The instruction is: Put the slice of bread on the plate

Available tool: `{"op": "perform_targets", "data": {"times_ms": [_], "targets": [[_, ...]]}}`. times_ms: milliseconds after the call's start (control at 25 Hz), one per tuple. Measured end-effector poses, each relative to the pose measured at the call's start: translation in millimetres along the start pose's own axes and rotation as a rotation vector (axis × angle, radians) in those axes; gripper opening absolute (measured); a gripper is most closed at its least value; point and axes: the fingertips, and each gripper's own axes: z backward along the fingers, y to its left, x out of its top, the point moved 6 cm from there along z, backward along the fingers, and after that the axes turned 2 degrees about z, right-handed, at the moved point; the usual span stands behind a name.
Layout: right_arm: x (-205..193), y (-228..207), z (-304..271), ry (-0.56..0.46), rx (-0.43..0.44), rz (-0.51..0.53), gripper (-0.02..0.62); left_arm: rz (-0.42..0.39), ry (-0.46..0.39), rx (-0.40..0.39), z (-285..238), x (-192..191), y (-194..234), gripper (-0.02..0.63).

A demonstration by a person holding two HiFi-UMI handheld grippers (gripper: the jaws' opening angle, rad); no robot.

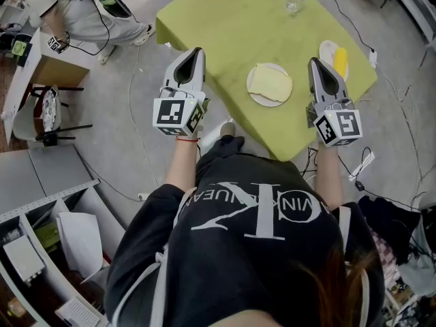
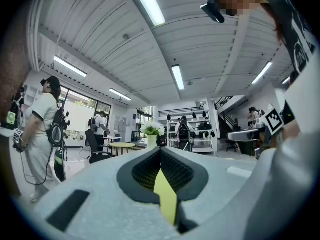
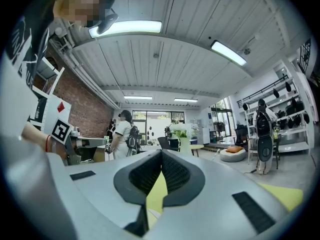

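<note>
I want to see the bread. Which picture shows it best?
The head view: it looks down on the slice of bread lying on the white plate on the green table. Both gripper views look level across the room and show no bread.

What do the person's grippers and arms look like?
Left gripper and right gripper: pale grey tapered shells, black ribbed inner pads, each with a white cube of black square markers. Black short-sleeved T-shirt with white lettering; red band on left wrist.

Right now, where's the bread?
Head view: bread lies on the plate near the green table front edge, between left tongs and right tongs.
</note>
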Motion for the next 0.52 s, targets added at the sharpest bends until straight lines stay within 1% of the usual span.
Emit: {"op": "perform_targets", "data": {"times_ms": [520], "targets": [[-3.0, 6.6, -4.1, 0.015, 0.023, -0.009, 0.002, 0.005, 0.008, 0.017, 6.5, 0.3, 6.5, 0.009]]}}
